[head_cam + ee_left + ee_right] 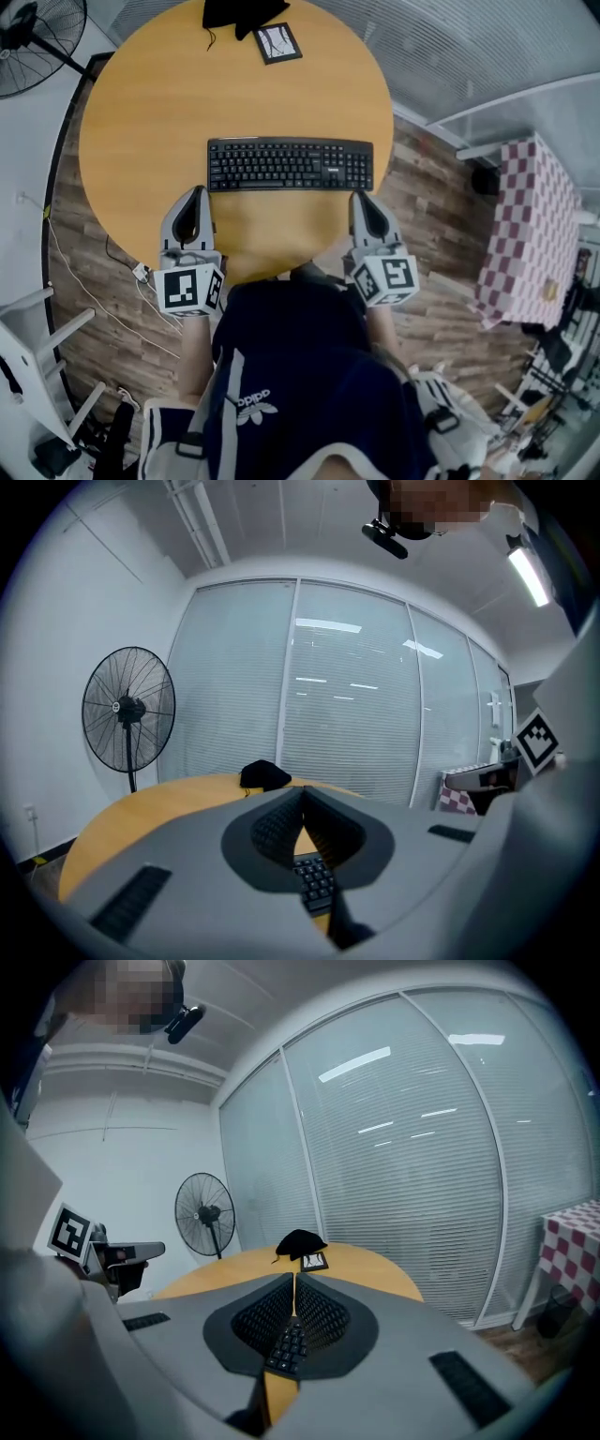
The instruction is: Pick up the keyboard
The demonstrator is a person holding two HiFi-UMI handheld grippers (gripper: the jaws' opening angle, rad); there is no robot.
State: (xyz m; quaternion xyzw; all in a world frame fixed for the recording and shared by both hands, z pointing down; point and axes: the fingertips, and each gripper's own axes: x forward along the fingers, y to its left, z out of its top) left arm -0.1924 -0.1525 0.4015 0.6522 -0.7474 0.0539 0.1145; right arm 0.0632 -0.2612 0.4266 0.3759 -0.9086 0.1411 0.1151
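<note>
We hold the left tool (197, 193) and the right tool (360, 197) side by side over the near part of the round bench (141, 103), one toward each end of the keyboard (291, 164). That spacing suits a long, flat thing that would tip if we lifted it from one side. The keyboard lies flat across the middle of the bench, long side toward us. The left tool's tip is just beside its near left corner and the right tool's just short of its near edge, by the right end. Both tools have their jaws pressed together with nothing between them, so by our reckoning they must part before any grasp. A black cloth (240, 13) and a small framed card (278, 42) sit at the far edge, well apart from the keyboard and out of the way.
</note>
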